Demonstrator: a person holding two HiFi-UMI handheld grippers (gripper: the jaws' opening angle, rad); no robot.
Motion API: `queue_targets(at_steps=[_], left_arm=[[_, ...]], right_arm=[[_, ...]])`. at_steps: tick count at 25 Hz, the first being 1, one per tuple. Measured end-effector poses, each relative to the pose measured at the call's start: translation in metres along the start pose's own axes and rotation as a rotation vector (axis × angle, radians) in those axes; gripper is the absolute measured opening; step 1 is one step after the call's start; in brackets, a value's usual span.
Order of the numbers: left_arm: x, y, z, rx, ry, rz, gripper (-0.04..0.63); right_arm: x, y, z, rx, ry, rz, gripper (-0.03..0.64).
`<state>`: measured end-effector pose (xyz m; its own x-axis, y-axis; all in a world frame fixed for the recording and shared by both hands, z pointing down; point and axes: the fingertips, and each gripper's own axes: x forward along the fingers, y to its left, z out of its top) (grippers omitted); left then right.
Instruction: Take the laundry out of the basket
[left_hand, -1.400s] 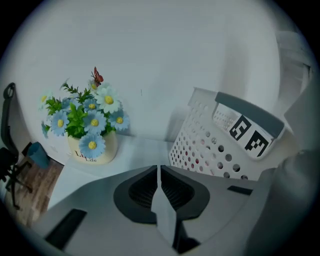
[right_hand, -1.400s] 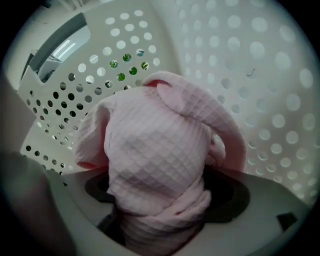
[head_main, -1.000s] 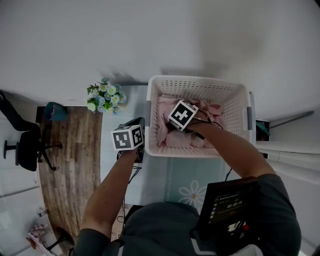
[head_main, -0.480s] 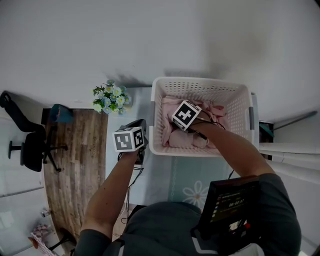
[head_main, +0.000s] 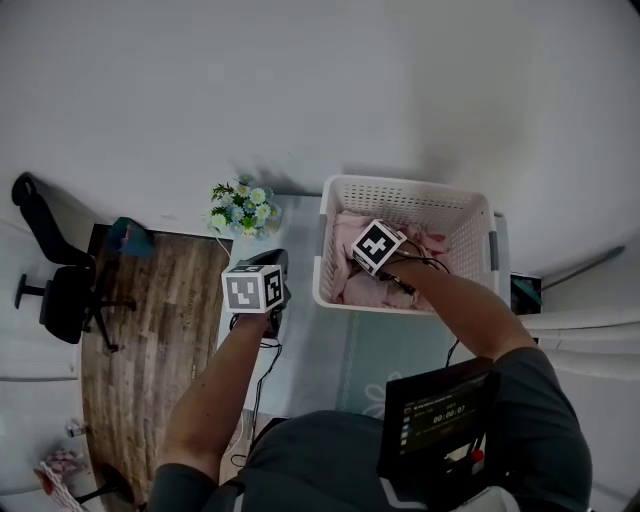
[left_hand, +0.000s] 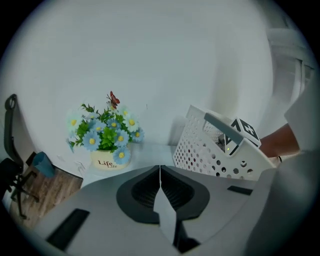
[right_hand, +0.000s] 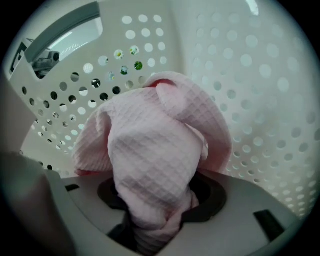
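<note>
**A:** Two tools, one busy. The right tool (right_hand: 156, 224) points steeply down into the basket (head_main: 405, 186). Its jaws have just been closing and pinch a bunched fold of pink cloth (right_hand: 157, 150) between them.

**B:** And the left tool (left_hand: 160, 175)?

**A:** Clenched on nothing. It hangs over the desk (left_hand: 147, 154) just outside the basket's left wall and faces the flowers (left_hand: 102, 131).

**B:** Where's the laundry?

**A:** All of it is in the basket. The pinched fold stands up from the heap, close to the perforated wall, and nothing has cleared the rim.

**B:** Which step, then?

**A:** The grasp, I'd say, freshly made. Next comes a straight lift with the grip kept firm, high enough for the trailing cloth to pass the rim. The waffle weave looks soft and will droop. A loose edge might catch and drag the light basket, so the left tool may need to steady it.
</note>
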<state>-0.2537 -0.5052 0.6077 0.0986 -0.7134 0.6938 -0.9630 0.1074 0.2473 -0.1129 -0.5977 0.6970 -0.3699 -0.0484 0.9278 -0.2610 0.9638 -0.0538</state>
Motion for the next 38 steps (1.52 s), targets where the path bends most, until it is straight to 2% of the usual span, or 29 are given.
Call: queue_targets(at_steps=[3, 9, 11, 13, 15, 24, 30, 33, 38], left_arm=[[-0.016, -0.004, 0.012, 0.029, -0.039, -0.010, 0.009], [-0.052, -0.010, 0.028, 0.034, -0.153, -0.002, 0.009], [-0.068, -0.014, 0.037, 0.079, -0.201, 0.015, 0.009], [-0.087, -0.019, 0.048, 0.161, -0.262, 0.050, 0.009], [-0.106, -0.028, 0.055, 0.205, -0.312, 0.052, 0.008], [-0.173, -0.044, 0.078, 0.210, -0.462, -0.007, 0.009], [-0.215, -0.052, 0.091, 0.210, -0.539, -0.067, 0.009], [-0.230, -0.060, 0.080, 0.215, -0.565, -0.078, 0.009], [-0.270, -0.060, 0.078, 0.204, -0.619, -0.080, 0.009]], right_arm=[[-0.018, -0.004, 0.009, 0.024, -0.059, -0.010, 0.265], [-0.073, -0.008, 0.033, 0.121, -0.218, -0.059, 0.265], [-0.098, -0.007, 0.042, 0.154, -0.286, -0.077, 0.265], [-0.123, -0.008, 0.050, 0.188, -0.346, -0.106, 0.265], [-0.148, -0.008, 0.053, 0.211, -0.404, -0.132, 0.265], [-0.259, 0.011, 0.076, 0.256, -0.655, -0.238, 0.265], [-0.335, 0.039, 0.098, 0.302, -0.810, -0.248, 0.265], [-0.363, 0.059, 0.095, 0.277, -0.868, -0.274, 0.265], [-0.405, 0.101, 0.114, 0.214, -0.955, -0.272, 0.265]])
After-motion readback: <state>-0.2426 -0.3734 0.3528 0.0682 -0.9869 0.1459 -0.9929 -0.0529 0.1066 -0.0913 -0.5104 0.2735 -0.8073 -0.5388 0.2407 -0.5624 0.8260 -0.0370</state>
